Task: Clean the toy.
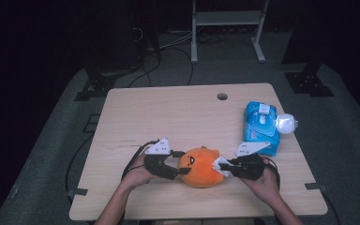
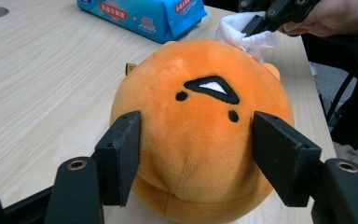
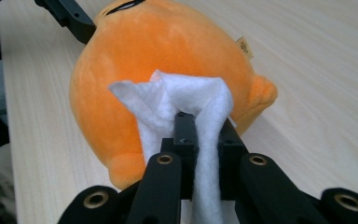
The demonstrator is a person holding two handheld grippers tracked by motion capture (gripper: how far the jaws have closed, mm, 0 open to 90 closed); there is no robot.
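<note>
A round orange plush toy [image 1: 199, 167] with a stitched face sits near the front edge of a pale wooden worktop [image 1: 178, 112], between two hands. The left hand-held gripper [image 1: 169, 165] has its jaws partly apart, straddling the toy's lower front, their pads against the plush on both sides. The right hand-held gripper [image 1: 224, 168] is clamped tight on a white wipe [image 3: 186, 100], which is pressed against the back of the toy. A blue pack of wipes [image 1: 261, 126] lies farther back on the right.
</note>
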